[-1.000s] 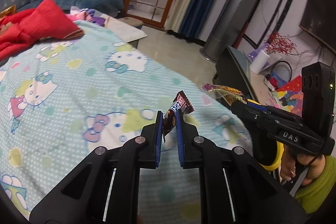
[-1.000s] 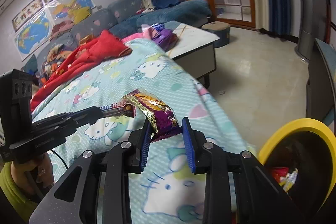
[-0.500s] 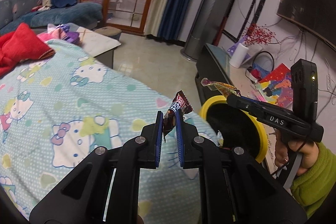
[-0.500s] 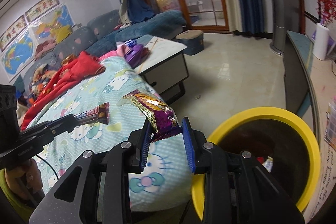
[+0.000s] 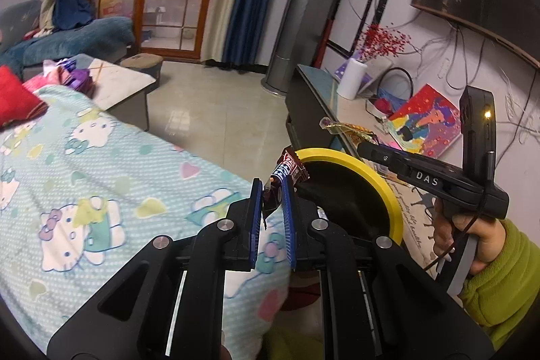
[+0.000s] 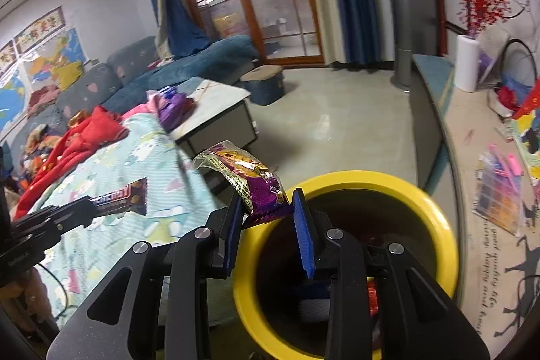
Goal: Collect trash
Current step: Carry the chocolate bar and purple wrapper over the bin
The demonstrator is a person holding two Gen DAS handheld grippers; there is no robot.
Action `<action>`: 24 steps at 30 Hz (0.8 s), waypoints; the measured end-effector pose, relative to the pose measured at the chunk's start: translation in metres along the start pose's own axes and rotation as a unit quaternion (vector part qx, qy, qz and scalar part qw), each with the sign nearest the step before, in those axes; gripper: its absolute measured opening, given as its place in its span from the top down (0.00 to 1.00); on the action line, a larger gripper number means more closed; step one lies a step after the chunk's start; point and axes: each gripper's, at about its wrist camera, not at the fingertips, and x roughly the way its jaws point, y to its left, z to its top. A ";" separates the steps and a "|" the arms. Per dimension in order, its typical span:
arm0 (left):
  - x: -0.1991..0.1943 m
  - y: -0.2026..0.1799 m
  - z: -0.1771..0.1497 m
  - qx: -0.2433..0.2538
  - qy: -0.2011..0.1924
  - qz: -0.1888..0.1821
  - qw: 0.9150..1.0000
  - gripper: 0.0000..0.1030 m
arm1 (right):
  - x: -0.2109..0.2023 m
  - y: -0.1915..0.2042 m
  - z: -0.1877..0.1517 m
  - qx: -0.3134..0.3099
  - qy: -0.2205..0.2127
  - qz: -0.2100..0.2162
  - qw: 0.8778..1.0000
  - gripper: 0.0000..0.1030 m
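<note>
I've swung both hand-held grippers off the bed to the yellow bin [image 6: 435, 201] ahead, left hand-held gripper [image 5: 271, 191] clamping the chocolate-bar wrapper [image 5: 287, 171], right hand-held gripper [image 6: 268, 208] pinching the purple snack packet [image 6: 256, 184]; both drops remain.

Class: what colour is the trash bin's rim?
Yellow; the trash bin shows best in the right wrist view.

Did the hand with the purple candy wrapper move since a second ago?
Yes. The right gripper, shut on the purple wrapper, has moved off the bed to the yellow bin.
</note>
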 end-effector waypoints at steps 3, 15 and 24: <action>0.006 -0.013 -0.001 0.012 0.003 -0.007 1.000 0.93 | -0.004 -0.013 -0.003 0.006 -0.005 -0.018 1.000 0.73; 0.029 -0.058 -0.005 0.057 0.021 -0.026 0.998 0.93 | -0.019 -0.055 -0.024 0.028 0.004 -0.065 0.997 0.73; 0.048 -0.081 -0.010 0.081 0.039 -0.036 0.995 0.93 | -0.020 -0.076 -0.039 0.048 0.021 -0.082 0.995 0.73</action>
